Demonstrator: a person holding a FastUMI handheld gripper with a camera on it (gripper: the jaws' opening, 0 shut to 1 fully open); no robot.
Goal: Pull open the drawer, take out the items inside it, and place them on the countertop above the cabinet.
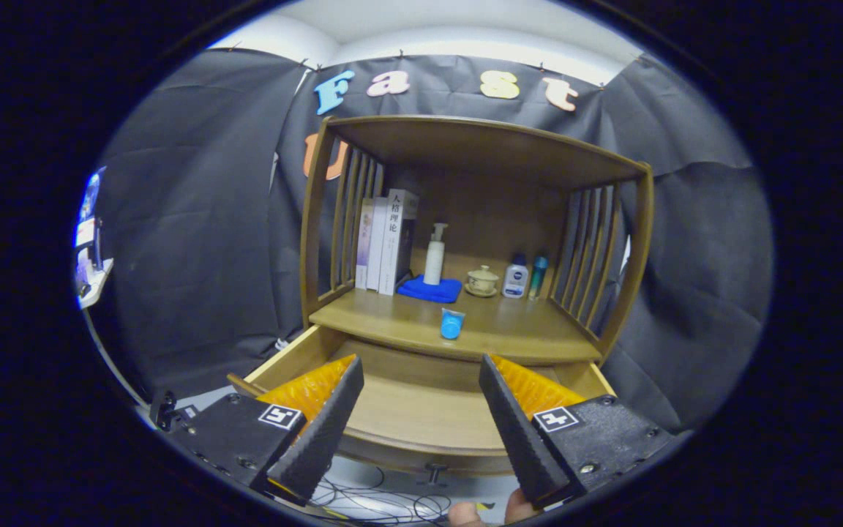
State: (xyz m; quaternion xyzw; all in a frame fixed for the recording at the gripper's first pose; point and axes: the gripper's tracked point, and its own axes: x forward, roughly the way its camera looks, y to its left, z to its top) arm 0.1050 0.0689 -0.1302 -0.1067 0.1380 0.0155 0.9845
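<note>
Drawer (421, 410) pulled out toward me, sitting right under my tool (421, 424); I see its pale wood floor between the two fingers, and the part I can see holds nothing. My tool is spread wide with nothing between its fingers, one finger (319, 432) over the drawer's left side and the other over its right. Near the bottom, just below the right finger, I can make out two fingertips of a hand (491, 511). One small dark knob (434, 474) sticks out from the drawer front, and below it a tangle of thin cables (377, 501) lies on the floor.

Beyond the fingers is the cabinet (476, 241), wooden, with slatted sides left and right and a top board. Its bench (407, 322) sits just above the open drawer. On the near part of that bench I count one small blue item (451, 323), a cup-like thing, standing alone near the front edge.

Farther back along the bench: three books (385, 245) upright against the left slats; right of them one blue cloth (429, 289) with one white pump bottle (435, 256) standing on it; then one small lidded cup on a saucer (481, 281); then one white bottle with a blue cap (515, 277); and one slim teal bottle (537, 277) beside the right slats. Black cloth hangs behind and to both sides.
</note>
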